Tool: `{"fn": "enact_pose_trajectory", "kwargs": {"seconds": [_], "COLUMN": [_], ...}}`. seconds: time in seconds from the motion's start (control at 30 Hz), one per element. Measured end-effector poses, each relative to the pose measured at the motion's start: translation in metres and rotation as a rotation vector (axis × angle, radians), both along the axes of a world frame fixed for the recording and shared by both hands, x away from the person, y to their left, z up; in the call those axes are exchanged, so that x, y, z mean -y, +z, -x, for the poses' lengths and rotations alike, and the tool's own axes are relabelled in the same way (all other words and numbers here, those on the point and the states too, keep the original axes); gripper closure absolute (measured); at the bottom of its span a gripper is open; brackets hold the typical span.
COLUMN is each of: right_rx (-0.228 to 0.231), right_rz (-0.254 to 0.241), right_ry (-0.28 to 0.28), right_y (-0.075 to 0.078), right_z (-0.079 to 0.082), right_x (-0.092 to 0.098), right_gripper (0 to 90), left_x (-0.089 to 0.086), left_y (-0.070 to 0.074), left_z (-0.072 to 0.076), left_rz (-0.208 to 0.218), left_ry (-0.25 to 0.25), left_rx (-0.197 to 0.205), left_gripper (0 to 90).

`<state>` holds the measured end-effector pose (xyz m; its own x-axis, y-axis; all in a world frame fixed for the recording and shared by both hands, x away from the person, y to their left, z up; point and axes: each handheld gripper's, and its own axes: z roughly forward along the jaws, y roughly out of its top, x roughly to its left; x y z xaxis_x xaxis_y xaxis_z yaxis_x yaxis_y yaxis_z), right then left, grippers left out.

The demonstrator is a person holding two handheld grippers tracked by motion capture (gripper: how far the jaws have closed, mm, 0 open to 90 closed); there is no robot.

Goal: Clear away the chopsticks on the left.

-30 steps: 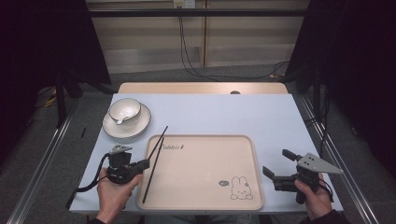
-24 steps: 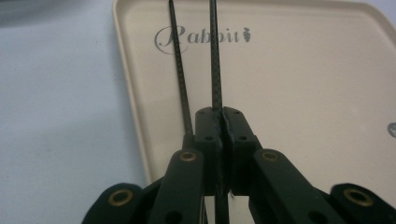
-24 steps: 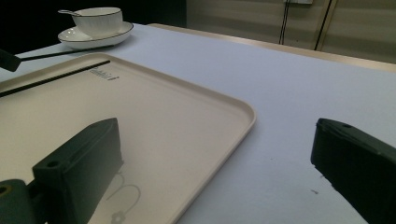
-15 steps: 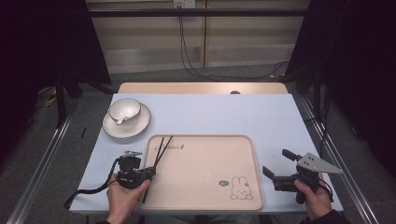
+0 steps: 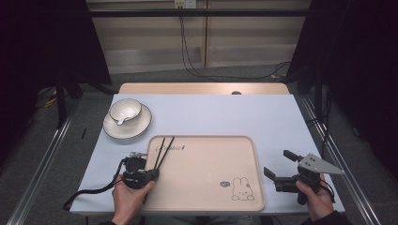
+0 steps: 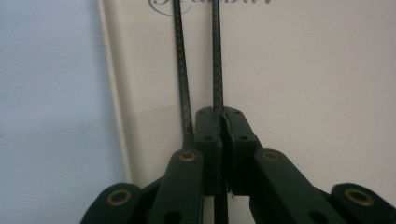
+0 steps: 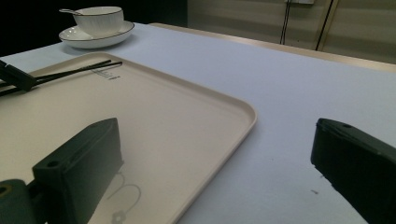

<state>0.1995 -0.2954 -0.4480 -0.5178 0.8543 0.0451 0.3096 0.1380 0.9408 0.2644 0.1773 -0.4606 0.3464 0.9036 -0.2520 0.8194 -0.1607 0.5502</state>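
Chopsticks (image 5: pixel 162 150) are the thing being handled: two thin black sticks lying at the left end of the cream tray (image 5: pixel 234 140), their far tips fanned slightly apart by the printed lettering. Compared with a second ago, when they lay as one diagonal line across the tray's left rim with the left gripper (image 5: pixel 152 174) out beside them on the surface, the gripper has slid inward over the rim and the sticks have swung round to point straight away from the jaws and parted at the tips.

In the left gripper view the jaws are pressed together on one stick (image 6: pixel 217 70), which runs out from between the pads; the other stick (image 6: pixel 183 74) lies just outside the left-hand jaw, apparently not clamped. That suggests only half the pair is secured, so a lift from here would probably leave one stick behind on the tray.

Further from the jaws, up and to the left, a bowl with a spoon (image 5: pixel 125 111) sits on a saucer (image 5: pixel 139 131) on the pale blue surface (image 5: pixel 225 112).

At the right, the right gripper (image 5: pixel 278 173) is held just off the tray's right edge, its jaws spread wide and empty, unmoved over the last second.
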Motion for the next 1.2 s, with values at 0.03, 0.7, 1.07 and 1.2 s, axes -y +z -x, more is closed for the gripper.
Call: {"fn": "enact_pose_trajectory", "kwargs": {"seconds": [0.03, 0.7, 1.07, 1.2], "right_rx": [-0.002, -0.003, -0.005, -0.004], "right_rz": [0.000, -0.005, -0.011, -0.012], "right_ry": [0.001, 0.000, -0.004, -0.004], "right_y": [0.000, 0.000, 0.000, 0.001], "right_z": [0.000, 0.000, 0.001, 0.001], "right_x": [0.000, 0.000, 0.000, 0.000], "right_gripper": [1.5, 1.5, 1.5, 1.5], "left_x": [0.000, -0.002, -0.017, -0.028], "left_y": [0.000, 0.002, 0.024, 0.033], "left_z": [0.000, -0.001, 0.003, 0.006], "left_rz": [-0.002, 0.051, 0.137, 0.115], "left_ry": [-0.005, -0.066, -0.150, -0.206], "left_rx": [0.001, 0.027, 0.221, 0.298], "left_gripper": [85.4, 71.5, 26.8, 13.8]}}
